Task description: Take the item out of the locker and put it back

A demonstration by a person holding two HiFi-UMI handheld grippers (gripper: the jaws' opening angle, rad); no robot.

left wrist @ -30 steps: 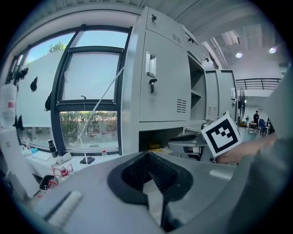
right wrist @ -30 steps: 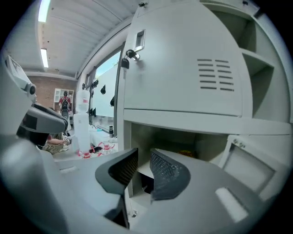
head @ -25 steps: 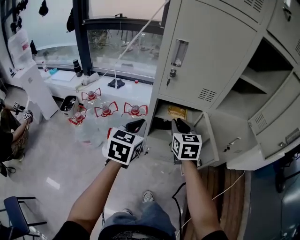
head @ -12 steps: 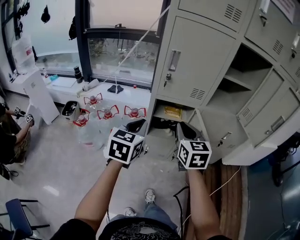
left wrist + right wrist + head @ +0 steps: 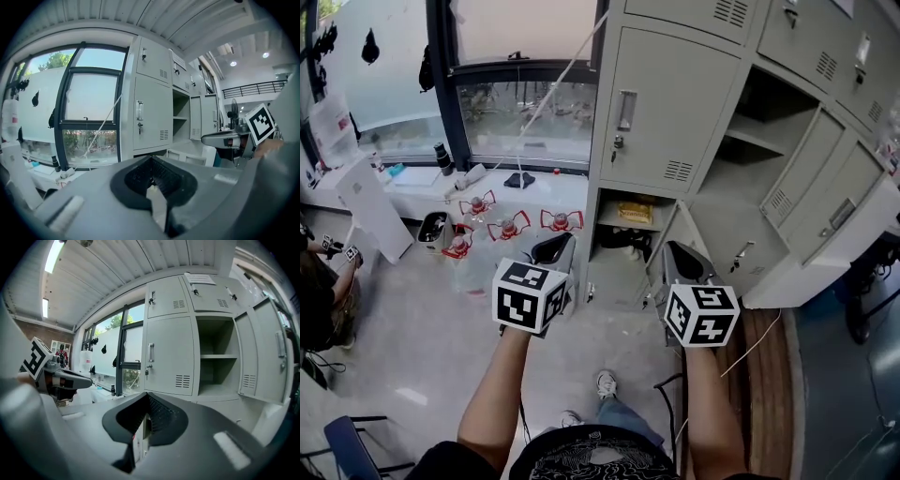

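Looking down at a wall of grey lockers (image 5: 661, 103). Holding the left hand-held gripper (image 5: 554, 247) and the right hand-held gripper (image 5: 685, 259) out in front, well short of the low open locker (image 5: 614, 281). Both clenched tight, with nothing pinched in either one.

Seeing the item, a flat yellow pack (image 5: 635, 213), lying on the little shelf (image 5: 619, 226) inside that low locker, above some dark things (image 5: 623, 240) too dim to name. Resting right where wanted at the task's end, yet also right where found ahead of any taking out. No telling which of the two from here.

Guessing at the feel: most likely light, thin and a bit soft. Maybe crinkly and slippery like a snack bag, so easy to squash. Too small in view to be sure.

For any lift, best to pinch the front edge facing out of the locker, across the thin side, with a soft squeeze and not a hard one. Worth minding the shelf lip and the open door (image 5: 727, 251) close on the right.

Also spotting water jugs (image 5: 512, 225) with red handles on the floor (image 5: 422, 319) nearby.
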